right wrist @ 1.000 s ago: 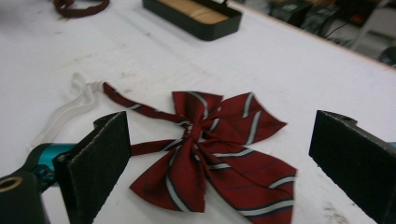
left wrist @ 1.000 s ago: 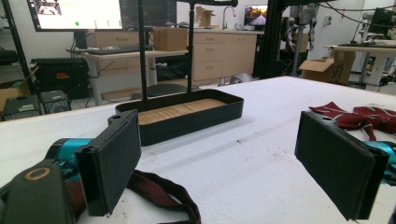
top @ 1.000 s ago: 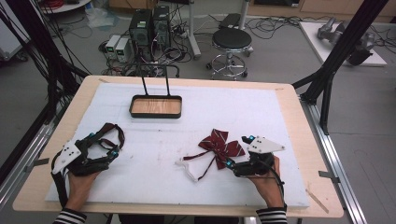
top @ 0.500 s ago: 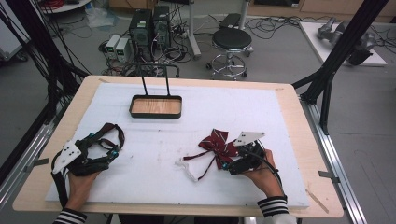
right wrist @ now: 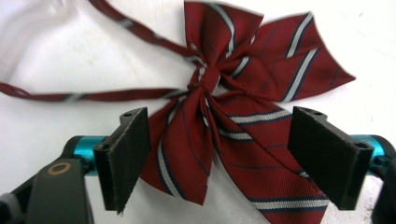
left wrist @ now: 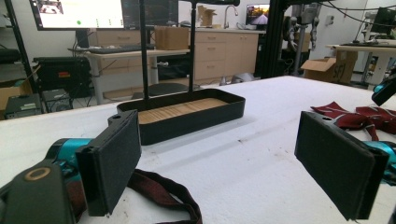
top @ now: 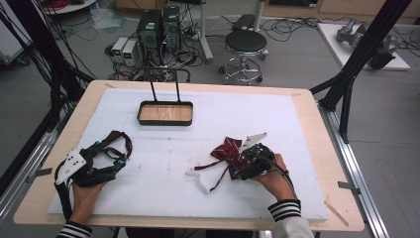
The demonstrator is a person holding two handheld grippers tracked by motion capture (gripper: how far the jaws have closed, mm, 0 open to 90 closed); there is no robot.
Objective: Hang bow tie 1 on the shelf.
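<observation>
The right gripper (right wrist: 219, 158), jaws apart and just closing, straddles the lower tails of the dark red, white-striped fabric bow tie (right wrist: 243, 93); its knot lies ahead. Judged step: grasping. Next, pinch the cloth squarely. The left gripper (left wrist: 233, 158) rests wide open, nothing between its jaws

Between my left tool (top: 116, 153) and my right tool (top: 236, 159) the white foam-covered desk (top: 163, 163) lies open. A black metal tray with wooden floor and two upright rods (top: 165, 113) blocks the far centre. The striped maroon fabric bow tie (right wrist: 224, 116) lies between my right tool's jaws, its straps trailing leftward.
</observation>
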